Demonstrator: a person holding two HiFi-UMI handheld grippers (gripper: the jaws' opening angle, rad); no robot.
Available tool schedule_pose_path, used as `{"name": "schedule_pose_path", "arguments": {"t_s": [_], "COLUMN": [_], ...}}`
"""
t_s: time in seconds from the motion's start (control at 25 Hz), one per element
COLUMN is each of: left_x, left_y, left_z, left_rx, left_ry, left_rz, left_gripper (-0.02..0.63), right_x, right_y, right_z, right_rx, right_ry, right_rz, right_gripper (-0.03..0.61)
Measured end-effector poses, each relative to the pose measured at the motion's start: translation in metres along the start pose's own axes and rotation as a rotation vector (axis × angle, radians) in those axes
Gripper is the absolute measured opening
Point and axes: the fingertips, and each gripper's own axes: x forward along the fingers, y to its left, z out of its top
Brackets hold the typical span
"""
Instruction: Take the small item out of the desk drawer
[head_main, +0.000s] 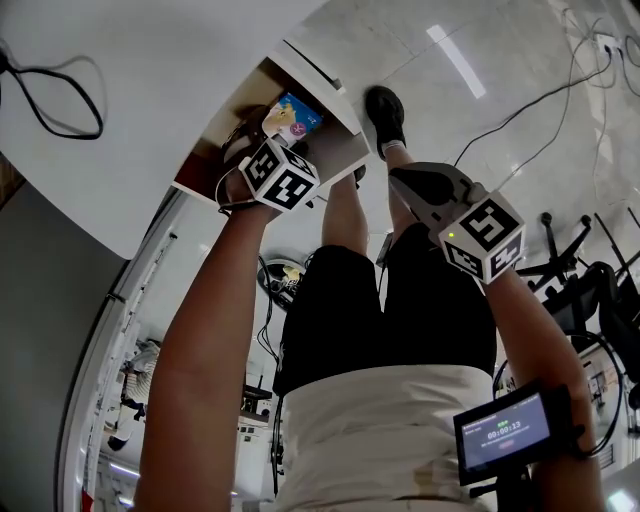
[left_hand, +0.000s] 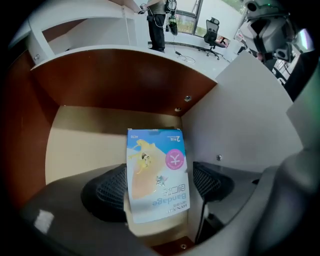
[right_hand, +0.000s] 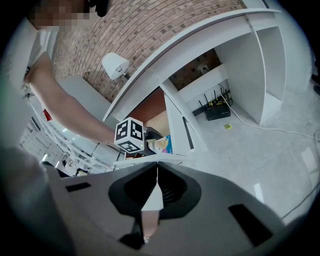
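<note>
Blue bandage box (left_hand: 157, 172) — base hidden

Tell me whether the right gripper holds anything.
No, the right gripper has its jaws shut together with nothing between them.

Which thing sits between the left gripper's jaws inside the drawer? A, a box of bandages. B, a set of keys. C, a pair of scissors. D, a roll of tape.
A: the left gripper view shows a blue and white bandage box in the drawer, between the left gripper's two pads.
</note>
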Motion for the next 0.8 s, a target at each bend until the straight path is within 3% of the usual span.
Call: {"name": "schedule_pose_path", "arguments": {"t_s": [0.44, 0.68, 0.8], "left_x": [0.006, -0.001, -0.003], "left_y": [0.005, 0.025, 0.032], "left_z": [-0.008, -0.024, -0.029], "left_rx": [0.065, -0.030, -0.031], "left_ry": [0.071, 0.085, 0.083], "left_rz": [0.112, 0.158, 0.165], "left_gripper": [0.391, 0.391, 0.391], "right_x": [0.001, 0.000, 0.001], "right_y": [-0.002, 0.000, 0.000], "right_z": [0.004, 0.000, 0.000], "right_rx": [0.002, -0.001, -0.004], "right_ry": [-0.011, -0.001, 0.001], "right_rz": [-0.002, -0.002, -0.001], "right_gripper": [0.006, 0.006, 0.006]}}
